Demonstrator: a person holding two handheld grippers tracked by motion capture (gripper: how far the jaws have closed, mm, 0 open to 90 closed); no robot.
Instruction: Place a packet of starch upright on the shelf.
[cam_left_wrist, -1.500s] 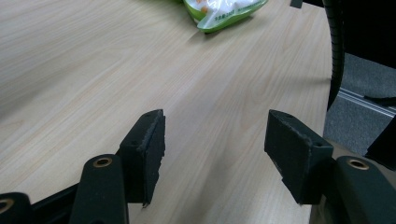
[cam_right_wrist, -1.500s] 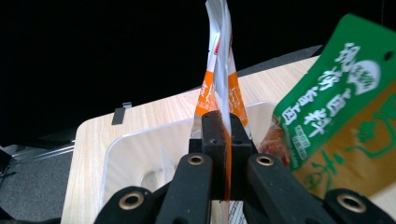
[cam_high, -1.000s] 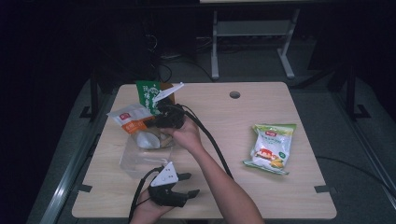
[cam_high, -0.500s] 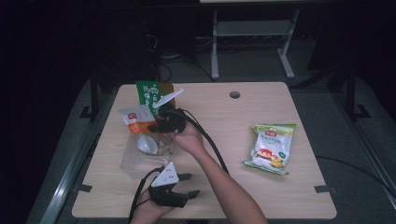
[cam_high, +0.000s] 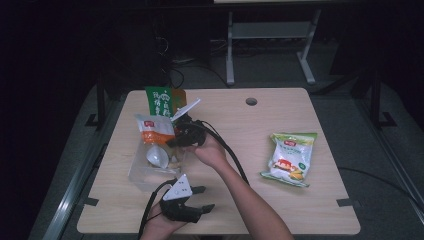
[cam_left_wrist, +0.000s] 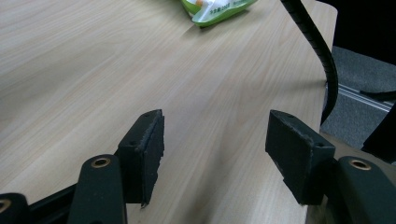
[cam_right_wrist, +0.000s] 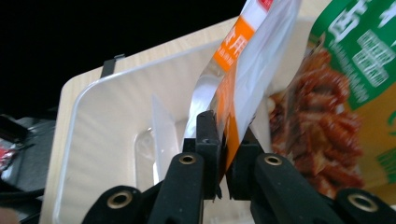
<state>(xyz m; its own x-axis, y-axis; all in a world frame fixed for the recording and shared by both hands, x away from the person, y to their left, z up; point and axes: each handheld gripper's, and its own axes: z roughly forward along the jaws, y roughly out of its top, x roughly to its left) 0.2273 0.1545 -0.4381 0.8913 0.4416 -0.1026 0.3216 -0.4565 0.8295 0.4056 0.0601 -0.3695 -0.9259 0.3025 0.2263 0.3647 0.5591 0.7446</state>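
High view: your right gripper (cam_high: 176, 141) pinches the orange-and-white snack bag (cam_high: 151, 131) over the clear plastic bin (cam_high: 137, 172), at 9 o'clock of table centre. Your left gripper (cam_high: 200, 199) rests at 6 o'clock.

Left gripper view: jaws stand apart, nothing between, above bare table (cam_left_wrist: 93, 70).

Right gripper view: jaws just closing, clamped on the bag's edge (cam_right_wrist: 243, 70); green snack bag (cam_right_wrist: 345, 93) at 3 o'clock.

The high view looks forward and down from above the person's side, taking in the whole table (cam_high: 300, 210). The two gripper views sit low and close — the left skims the tabletop toward the green snack bag (cam_left_wrist: 217, 10), also seen from above; the right faces the clear container (cam_right_wrist: 116, 140).
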